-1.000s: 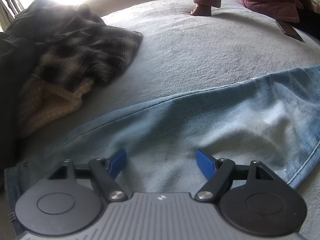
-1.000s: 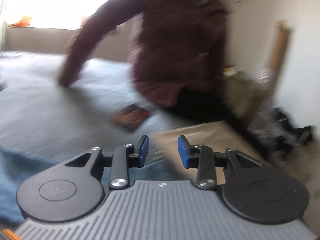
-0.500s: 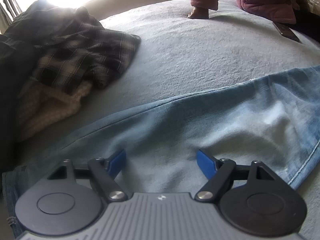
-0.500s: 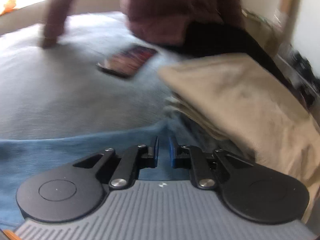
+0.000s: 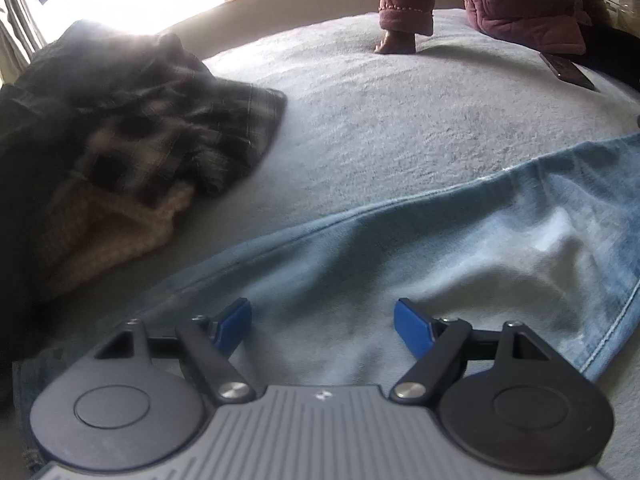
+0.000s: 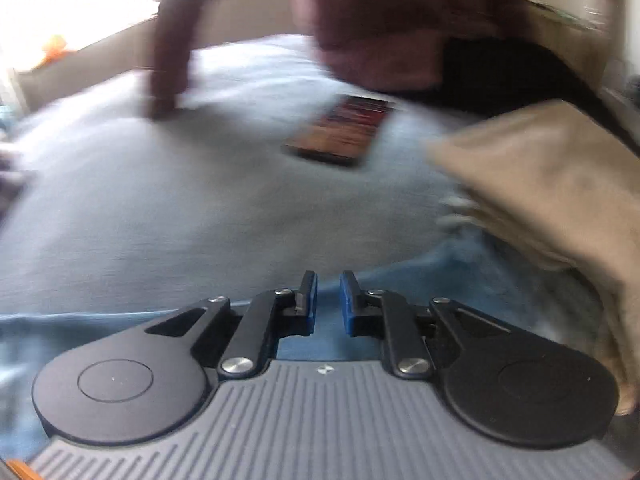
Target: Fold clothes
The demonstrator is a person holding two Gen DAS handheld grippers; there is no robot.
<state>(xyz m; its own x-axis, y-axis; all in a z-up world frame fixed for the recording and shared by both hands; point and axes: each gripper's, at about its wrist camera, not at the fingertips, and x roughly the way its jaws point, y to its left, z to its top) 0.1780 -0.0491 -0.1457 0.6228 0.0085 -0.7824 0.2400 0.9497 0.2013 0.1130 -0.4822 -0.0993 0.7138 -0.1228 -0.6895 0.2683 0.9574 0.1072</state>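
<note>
Light blue jeans (image 5: 440, 248) lie spread across the grey bed cover (image 5: 400, 120). My left gripper (image 5: 322, 322) is open and empty, hovering just over the jeans' leg. In the blurred right wrist view the jeans (image 6: 52, 332) run along the bottom under my right gripper (image 6: 329, 300). Its blue pads stand a narrow gap apart over the jeans' edge, with denim seen behind the gap; I cannot tell if they pinch the cloth.
A dark plaid shirt (image 5: 168, 120) on a tan knit garment (image 5: 104, 236) is piled at left. A folded tan garment (image 6: 552, 184) lies at right. A phone (image 6: 344, 130) lies on the bed. A person in a maroon jacket (image 5: 516, 0) leans on the far side.
My right gripper swung down toward the bed and its jaws narrowed from about a second ago, opening slightly since half a second ago. The left gripper stayed open, shifting slightly over the jeans.
</note>
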